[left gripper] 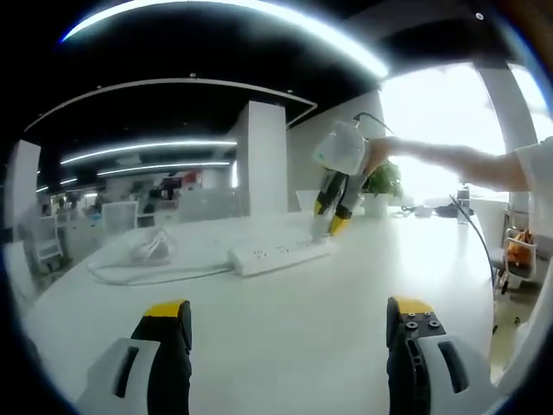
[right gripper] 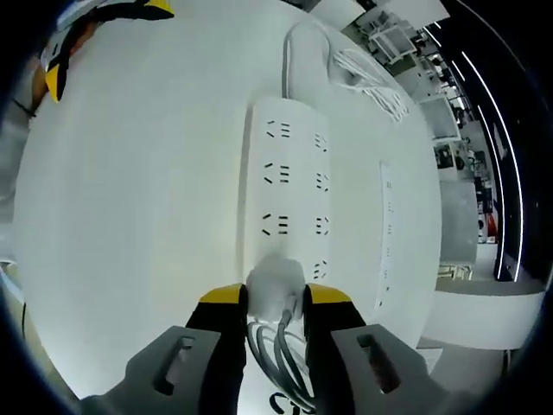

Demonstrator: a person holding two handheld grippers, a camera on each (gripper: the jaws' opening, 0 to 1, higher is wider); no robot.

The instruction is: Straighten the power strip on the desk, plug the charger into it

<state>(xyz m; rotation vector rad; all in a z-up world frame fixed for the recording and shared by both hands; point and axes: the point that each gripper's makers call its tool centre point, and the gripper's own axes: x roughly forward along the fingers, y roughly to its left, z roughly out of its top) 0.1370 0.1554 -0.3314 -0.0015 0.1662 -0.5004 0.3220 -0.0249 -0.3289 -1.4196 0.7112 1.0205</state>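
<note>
A white power strip (left gripper: 281, 255) lies across the middle of the white desk (left gripper: 285, 346). In the right gripper view the power strip (right gripper: 289, 173) runs straight away from me, with several socket pairs on its top. My right gripper (right gripper: 276, 298) is shut on a white charger (right gripper: 276, 275), which rests on the strip's nearest socket; its bundled cable (right gripper: 276, 350) hangs back between the jaws. From the left gripper view, the right gripper (left gripper: 328, 229) points down at the strip's right end. My left gripper (left gripper: 289, 316) hangs open above the bare desk, short of the strip.
The strip's cord runs to a loose white coil (left gripper: 151, 246) on the desk's left; that coil (right gripper: 363, 69) lies beyond the strip's far end. A person's arm (left gripper: 449, 160) reaches in from the right. A potted plant (left gripper: 384, 181) stands behind. Left gripper (right gripper: 95, 17) shows far off.
</note>
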